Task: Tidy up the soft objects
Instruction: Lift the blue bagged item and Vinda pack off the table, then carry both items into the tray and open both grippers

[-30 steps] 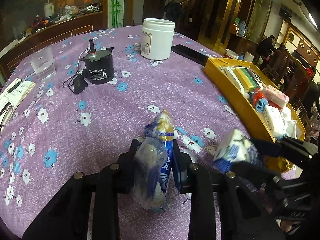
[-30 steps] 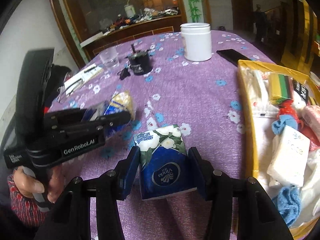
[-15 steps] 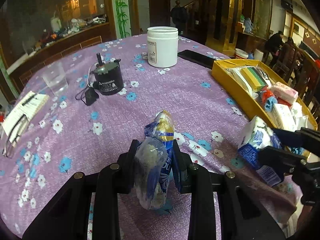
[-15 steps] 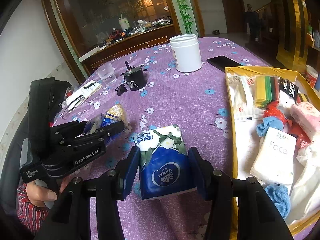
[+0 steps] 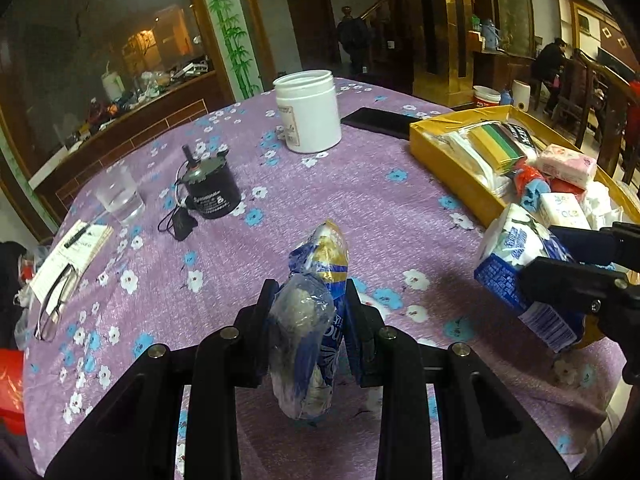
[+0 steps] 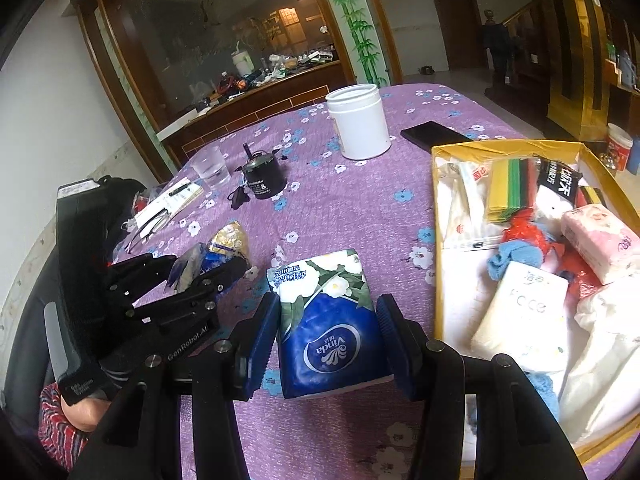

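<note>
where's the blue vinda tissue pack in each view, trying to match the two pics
Left wrist view: the blue Vinda tissue pack is at the right edge, clamped in the right gripper, just short of the yellow box.
Right wrist view: the same pack sits bottom centre, between that gripper's own fingers.
Shared landmark: the white jar at the far side of the table.

Crumpled blue-gold wrapper pkg [image 5: 316, 320] upright, lifted, blue floral tissue pack [image 6: 328, 316] held tilted nr yellow tray [image 6: 438, 216]
</note>
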Motion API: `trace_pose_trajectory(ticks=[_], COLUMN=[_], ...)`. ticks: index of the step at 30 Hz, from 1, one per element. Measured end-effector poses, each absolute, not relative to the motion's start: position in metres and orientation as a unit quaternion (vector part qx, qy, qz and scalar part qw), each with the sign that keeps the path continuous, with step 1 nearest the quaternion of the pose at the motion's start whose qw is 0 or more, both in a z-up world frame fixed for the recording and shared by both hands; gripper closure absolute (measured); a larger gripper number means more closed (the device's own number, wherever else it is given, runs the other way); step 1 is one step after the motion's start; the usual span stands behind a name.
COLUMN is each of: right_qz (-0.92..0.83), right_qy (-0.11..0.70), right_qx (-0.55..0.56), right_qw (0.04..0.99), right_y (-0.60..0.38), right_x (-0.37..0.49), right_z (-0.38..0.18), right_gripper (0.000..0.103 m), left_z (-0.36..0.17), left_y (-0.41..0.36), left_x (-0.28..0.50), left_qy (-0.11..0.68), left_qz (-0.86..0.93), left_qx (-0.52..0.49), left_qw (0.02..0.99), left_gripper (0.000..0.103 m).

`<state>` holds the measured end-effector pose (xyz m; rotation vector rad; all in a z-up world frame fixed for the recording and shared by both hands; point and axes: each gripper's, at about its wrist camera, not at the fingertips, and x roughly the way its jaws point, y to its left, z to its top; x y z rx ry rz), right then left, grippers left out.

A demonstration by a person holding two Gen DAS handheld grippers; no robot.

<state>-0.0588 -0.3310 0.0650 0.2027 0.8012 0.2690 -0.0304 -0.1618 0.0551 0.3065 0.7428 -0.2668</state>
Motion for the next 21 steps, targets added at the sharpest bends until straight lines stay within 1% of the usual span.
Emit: trace_pose_trajectory(ticks=[21], right_qz=[0.110], right_qy=[0.362], right_qx=[0.145], right_qw=[0.914], right_y=[-0.384], right_x=[-0.070], right_z=[0.074], right_gripper=[0.051], left_z=[0.070], left_y=[-0.213], left_x=[-0.043], left_qy=[0.332], left_qz=[-0.139], left_qx=[0.199], left_qw=[0.911], left_gripper=[0.076])
